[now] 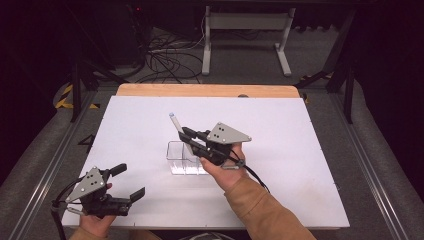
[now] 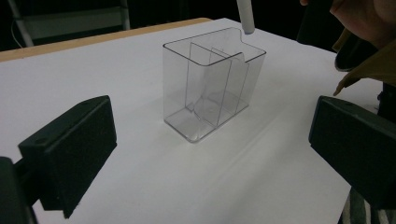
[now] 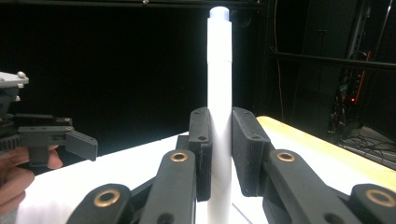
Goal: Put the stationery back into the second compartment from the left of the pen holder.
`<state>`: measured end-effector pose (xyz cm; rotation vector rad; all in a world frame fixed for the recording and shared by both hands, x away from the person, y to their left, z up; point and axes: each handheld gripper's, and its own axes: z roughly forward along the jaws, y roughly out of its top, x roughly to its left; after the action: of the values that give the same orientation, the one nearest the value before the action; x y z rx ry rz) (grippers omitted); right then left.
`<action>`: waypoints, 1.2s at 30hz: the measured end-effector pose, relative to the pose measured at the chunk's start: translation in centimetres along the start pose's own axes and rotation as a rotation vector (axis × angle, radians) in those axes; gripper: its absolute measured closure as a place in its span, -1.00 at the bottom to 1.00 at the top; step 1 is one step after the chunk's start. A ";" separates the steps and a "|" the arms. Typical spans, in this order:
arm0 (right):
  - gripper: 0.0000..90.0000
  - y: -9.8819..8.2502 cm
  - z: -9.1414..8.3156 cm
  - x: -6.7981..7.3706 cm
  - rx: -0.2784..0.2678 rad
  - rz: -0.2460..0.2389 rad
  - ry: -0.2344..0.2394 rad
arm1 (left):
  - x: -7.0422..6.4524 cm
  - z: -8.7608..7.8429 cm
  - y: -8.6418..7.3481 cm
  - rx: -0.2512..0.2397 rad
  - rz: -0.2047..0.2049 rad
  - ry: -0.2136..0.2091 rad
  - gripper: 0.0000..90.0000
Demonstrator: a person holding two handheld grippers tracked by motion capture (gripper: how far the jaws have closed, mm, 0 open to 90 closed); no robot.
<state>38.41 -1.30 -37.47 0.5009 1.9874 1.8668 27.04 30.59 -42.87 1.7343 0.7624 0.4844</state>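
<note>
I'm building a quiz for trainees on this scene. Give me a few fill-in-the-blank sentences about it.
1. The right tongs are shut on a white ____.
2. The clear container stands on the white board with ____ in it.
3. The jaws of the left tongs stand ____.
4. The pen's lower end hangs just ____ the container's rim.

Missing words: pen; nothing; open; above

Clear glossy plastic box (image 2: 212, 86) (matt white tabletop (image 1: 280, 150), wooden edge (image 1: 207, 90))
</note>
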 end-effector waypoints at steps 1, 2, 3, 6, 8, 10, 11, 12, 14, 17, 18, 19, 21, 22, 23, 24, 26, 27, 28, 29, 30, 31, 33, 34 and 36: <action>0.76 -0.1 0.1 0.0 0.003 -0.002 -0.002 | 0.0 0.0 0.0 0.000 0.000 -0.001 -0.96; 0.76 -0.1 0.2 0.0 0.008 -0.001 -0.002 | 0.0 0.0 0.0 0.000 -0.001 -0.001 -0.96; 0.76 -0.2 0.3 -0.1 0.006 0.000 -0.001 | 0.0 0.0 0.0 0.002 0.004 -0.002 -0.96; 0.76 -0.2 0.4 0.0 0.003 -0.003 0.000 | 0.0 0.0 0.0 0.002 0.005 -0.002 -0.96; 0.76 -0.3 0.4 0.0 0.005 -0.002 0.001 | 0.0 0.0 0.0 -0.001 -0.005 -0.003 -0.96; 0.76 -0.4 0.4 0.0 0.006 -0.002 0.001 | 0.0 0.0 0.0 -0.001 -0.004 -0.002 -0.96; 0.76 -0.4 0.3 0.0 0.002 -0.008 -0.003 | 0.0 0.0 0.0 -0.001 -0.004 -0.002 -0.96; 0.76 -0.5 0.3 0.0 0.005 -0.010 -0.005 | 0.0 0.0 0.0 -0.003 -0.003 0.001 -0.96; 0.76 -0.8 0.3 0.1 0.011 -0.012 -0.007 | 0.0 0.0 0.0 -0.005 -0.004 0.003 -0.96; 0.76 -1.3 0.3 0.1 0.019 -0.008 -0.011 | 0.0 0.0 0.0 -0.003 -0.004 0.003 -0.96; 0.76 -1.5 0.3 0.1 0.018 -0.007 -0.012 | 0.0 0.0 0.0 -0.003 -0.004 0.003 -0.96; 0.76 -1.6 0.3 0.0 0.021 -0.011 -0.016 | 0.0 0.0 0.0 -0.002 -0.003 0.003 -0.96; 0.76 -1.9 0.4 0.0 0.024 -0.022 -0.023 | 0.0 0.0 0.0 -0.003 -0.003 0.003 -0.96; 0.76 -2.0 0.5 0.0 0.028 -0.025 -0.024 | 0.0 0.0 0.0 -0.002 -0.006 0.004 -0.96; 0.76 -2.2 0.6 0.0 0.034 -0.022 -0.025 | 0.0 0.0 0.0 -0.003 0.000 0.005 -0.96; 0.76 -2.3 0.7 -0.1 0.034 -0.022 -0.025 | 0.1 0.0 0.0 -0.004 -0.001 0.005 -0.96; 0.76 -2.6 0.7 -0.1 0.034 -0.020 -0.026 | 0.1 0.0 0.0 -0.004 -0.004 0.005 -0.96; 0.76 -2.7 0.8 -0.1 0.039 -0.019 -0.027 | 0.1 0.0 0.0 -0.003 -0.005 0.006 -0.96; 0.76 -2.9 0.8 -0.1 0.039 -0.019 -0.026 | 0.1 0.0 -0.1 -0.003 -0.005 0.005 -0.96; 0.76 -3.0 0.8 -0.1 0.042 -0.016 -0.028 | 0.0 0.0 -0.1 -0.002 -0.007 0.004 -0.96; 0.76 -3.2 0.8 -0.1 0.044 -0.017 -0.030 | 0.0 0.0 -0.1 -0.002 -0.007 0.004 -0.96; 0.76 -3.3 0.9 -0.1 0.045 -0.016 -0.031 | 0.0 0.0 -0.1 -0.003 -0.005 0.005 -0.96; 0.76 -3.5 0.9 -0.1 0.049 -0.014 -0.033 | 0.0 0.0 -0.1 -0.002 -0.008 0.004 -0.96; 0.76 -3.6 0.9 -0.2 0.053 -0.015 -0.034 | 0.0 0.0 -0.1 -0.002 -0.007 0.004 -0.96; 0.76 -3.8 0.9 -0.1 0.058 -0.012 -0.034 | 0.0 0.0 -0.1 -0.001 -0.008 0.004 -0.96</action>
<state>38.96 -0.81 -41.27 0.5324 2.0224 1.7859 27.03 30.62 -42.92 1.7296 0.7712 0.4829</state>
